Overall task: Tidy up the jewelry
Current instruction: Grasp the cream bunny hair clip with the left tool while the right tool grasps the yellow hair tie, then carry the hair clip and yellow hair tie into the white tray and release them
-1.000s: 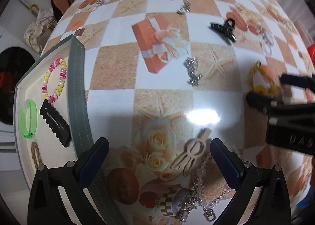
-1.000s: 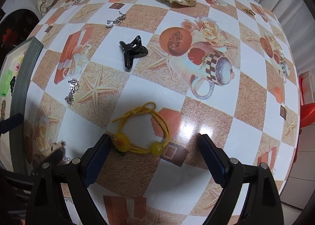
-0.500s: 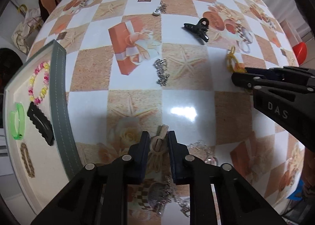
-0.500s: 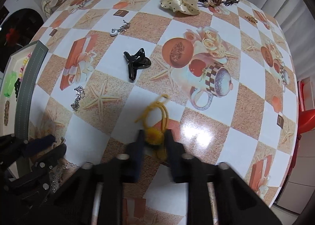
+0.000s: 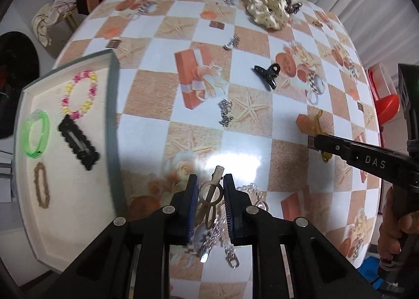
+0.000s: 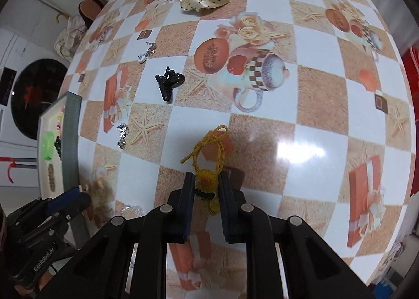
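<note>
Now the left gripper (image 5: 210,190) is pinched on a beige hair clip (image 5: 210,192), whose narrow tip juts out ahead of the fingertips while its looped end runs back between the pads; whether it has left the desk (image 5: 167,63) I cannot tell. Beneath and behind it lies a silver chain (image 5: 230,254). The right gripper (image 6: 206,186) is squeezed on the sunflower bead of a yellow hair tie (image 6: 209,152), the elastic loop and its knot stretching forward from the tips.

Seen from the left gripper, a flat tray (image 5: 111,105) with a grey rim sits off to the left, holding a pink-and-yellow bead bracelet (image 5: 78,94), a green bangle (image 5: 35,134), a black snap clip (image 5: 78,143) and a small brown braided band (image 5: 41,185). Ahead on the desk's checked, glossy cover lie a small silver chain piece (image 5: 225,115), a black claw clip (image 5: 268,73) and, far ahead, a cream dotted scrunchie (image 5: 267,9) among dark hair ties. To the right, the other gripper's black body reaches in from the frame's edge.

Beyond the desk's left edge stand a washing machine (image 6: 31,100) and a bag (image 5: 49,21).
</note>
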Demonstrator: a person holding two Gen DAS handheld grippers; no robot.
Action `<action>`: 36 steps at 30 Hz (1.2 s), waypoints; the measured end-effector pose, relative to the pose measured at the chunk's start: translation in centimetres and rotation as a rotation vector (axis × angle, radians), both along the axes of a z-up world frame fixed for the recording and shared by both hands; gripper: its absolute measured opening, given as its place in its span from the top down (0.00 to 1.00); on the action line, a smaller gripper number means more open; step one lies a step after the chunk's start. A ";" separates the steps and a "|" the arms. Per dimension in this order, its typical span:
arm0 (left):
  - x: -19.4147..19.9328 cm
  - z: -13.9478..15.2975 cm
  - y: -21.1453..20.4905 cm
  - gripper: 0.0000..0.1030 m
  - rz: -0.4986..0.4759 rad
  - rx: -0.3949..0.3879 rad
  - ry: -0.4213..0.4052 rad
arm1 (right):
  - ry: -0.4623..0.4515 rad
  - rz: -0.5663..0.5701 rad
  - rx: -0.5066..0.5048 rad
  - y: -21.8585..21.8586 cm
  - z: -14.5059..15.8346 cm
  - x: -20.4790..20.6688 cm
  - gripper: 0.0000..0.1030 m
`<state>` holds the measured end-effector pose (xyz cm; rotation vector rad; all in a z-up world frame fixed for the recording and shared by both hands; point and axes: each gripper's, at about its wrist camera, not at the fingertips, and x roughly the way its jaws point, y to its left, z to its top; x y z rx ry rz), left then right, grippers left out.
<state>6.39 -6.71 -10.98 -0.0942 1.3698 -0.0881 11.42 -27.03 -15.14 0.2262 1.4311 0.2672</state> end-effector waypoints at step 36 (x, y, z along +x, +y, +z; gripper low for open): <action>-8.8 -0.1 21.6 0.76 0.159 0.049 0.066 | 0.003 0.207 0.105 22.3 5.4 -6.4 0.81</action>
